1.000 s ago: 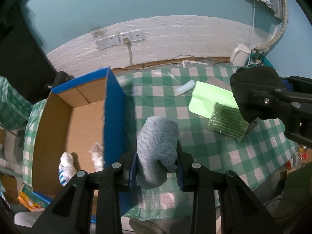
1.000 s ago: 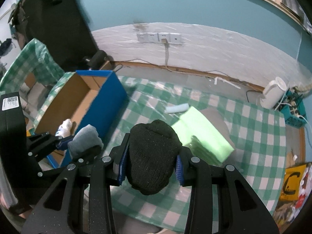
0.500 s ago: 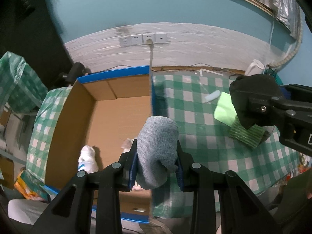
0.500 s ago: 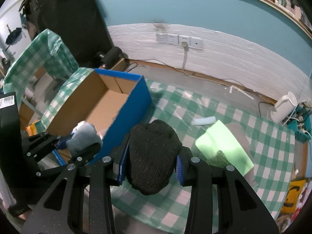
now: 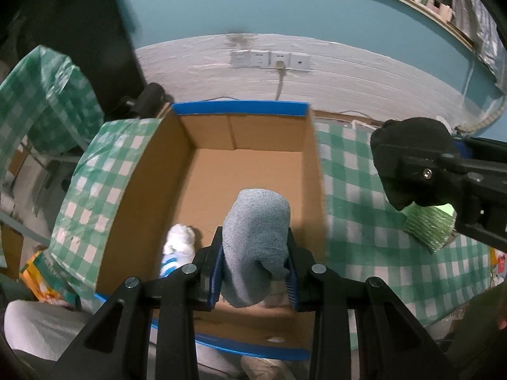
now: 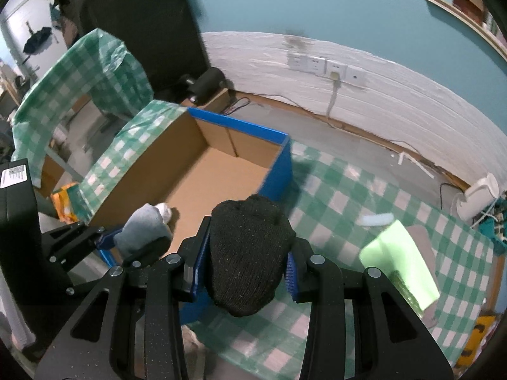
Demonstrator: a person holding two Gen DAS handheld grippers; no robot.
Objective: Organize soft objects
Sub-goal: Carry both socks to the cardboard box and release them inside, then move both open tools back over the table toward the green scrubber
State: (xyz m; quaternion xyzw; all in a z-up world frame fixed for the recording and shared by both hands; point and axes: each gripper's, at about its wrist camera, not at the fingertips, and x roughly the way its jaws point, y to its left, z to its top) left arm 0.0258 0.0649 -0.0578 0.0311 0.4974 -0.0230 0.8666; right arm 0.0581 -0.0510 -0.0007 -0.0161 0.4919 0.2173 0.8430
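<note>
Both rolled socks, grey (image 5: 256,240) and black (image 6: 250,253), pinched in the fingers, have been carried over to the cardboard box (image 5: 152,171), so dropping's probably next.

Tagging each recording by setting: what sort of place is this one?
Probably a lived-in room at home, used as a makeshift workspace: a table under a green checked tablecloth, a row of wall sockets on a teal wall, and a white kettle on the floor by tangled cables.
</note>
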